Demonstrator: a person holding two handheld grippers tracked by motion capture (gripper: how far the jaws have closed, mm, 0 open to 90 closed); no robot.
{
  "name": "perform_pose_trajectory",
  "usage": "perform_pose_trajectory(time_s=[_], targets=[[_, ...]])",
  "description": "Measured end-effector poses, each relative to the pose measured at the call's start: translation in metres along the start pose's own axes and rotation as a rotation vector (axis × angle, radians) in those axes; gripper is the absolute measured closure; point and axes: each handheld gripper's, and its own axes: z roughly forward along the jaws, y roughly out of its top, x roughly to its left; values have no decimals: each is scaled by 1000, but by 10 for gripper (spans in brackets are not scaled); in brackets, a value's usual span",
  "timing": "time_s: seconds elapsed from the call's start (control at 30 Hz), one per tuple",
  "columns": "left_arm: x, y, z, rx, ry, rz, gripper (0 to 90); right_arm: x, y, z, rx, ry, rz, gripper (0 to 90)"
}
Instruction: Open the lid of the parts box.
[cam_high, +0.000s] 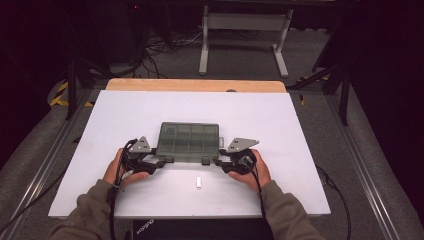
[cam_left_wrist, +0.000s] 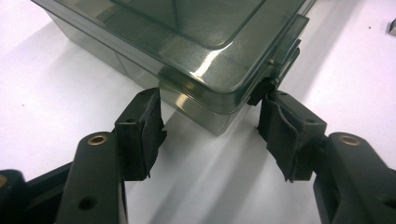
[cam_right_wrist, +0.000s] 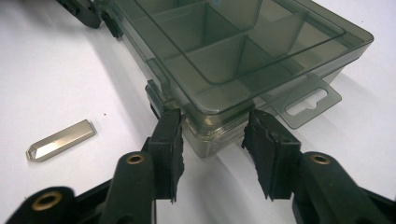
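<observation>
Box (cam_high: 189, 141): smoky clear plastic, divided into compartments, lid down, lies flat near the middle of the white table (cam_high: 125, 110), slightly toward the person. Two latches on its near edge at 6 o'clock. Hang tab (cam_right_wrist: 308, 100) sticks out of one short side.

Left gripper (cam_left_wrist: 210, 126): jaws spread, straddling the box's near left corner. The right pad (cam_left_wrist: 280, 126) sits just beside, perhaps touching, the dark latch (cam_left_wrist: 264, 91); the left pad (cam_left_wrist: 142, 123) stands off the wall. No squeeze on the box that I can see.

Right gripper (cam_right_wrist: 212, 140): jaws also spread around the near right corner, the left pad (cam_right_wrist: 168, 135) close to the second latch (cam_right_wrist: 154, 100), the other pad (cam_right_wrist: 266, 149) just beside the side wall, below the tab. Not yet clamped.

Judgement: step in hand is gripping or unlatching the box at both near corners. To do it well, close both sides evenly so the box does not pivot on the slick table; keep pads low on the base wall, not on the lid lip, if the lid is to lift. Seat a pad edge squarely under each latch before prying.

Outward: a small silver metal piece (cam_high: 199, 182) lies at 6 o'clock of the box, apart from it, between the two hands. Keep the wrists off it.
</observation>
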Motion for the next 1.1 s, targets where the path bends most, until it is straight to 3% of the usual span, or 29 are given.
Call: perform_pose_trajectory(time_s=[0.13,0.23,0.43,0.57,0.7,0.93,1.1], targets=[[0,-2,-4,2,-21,6,444,-1,0,-1,-2,1,2,597],[1,-7,-10,-1,-43,15,574,-2,-1,-2,-5,1,4,614],[5,-10,-15,7,-22,6,642,-2,0,-2,-12,2,-1,624],[7,-12,-25,-4,-31,16,766,-2,0,-4,-22,5,-1,643],[8,-13,-30,-25,-12,16,862,-3,1,-9,-49,6,-3,689],[2,-6,-35,-100,36,53,900,-2,3,-12,-71,3,-18,763],[-3,-2,-33,-152,61,46,858,-1,5,-16,-92,-20,-35,850]])
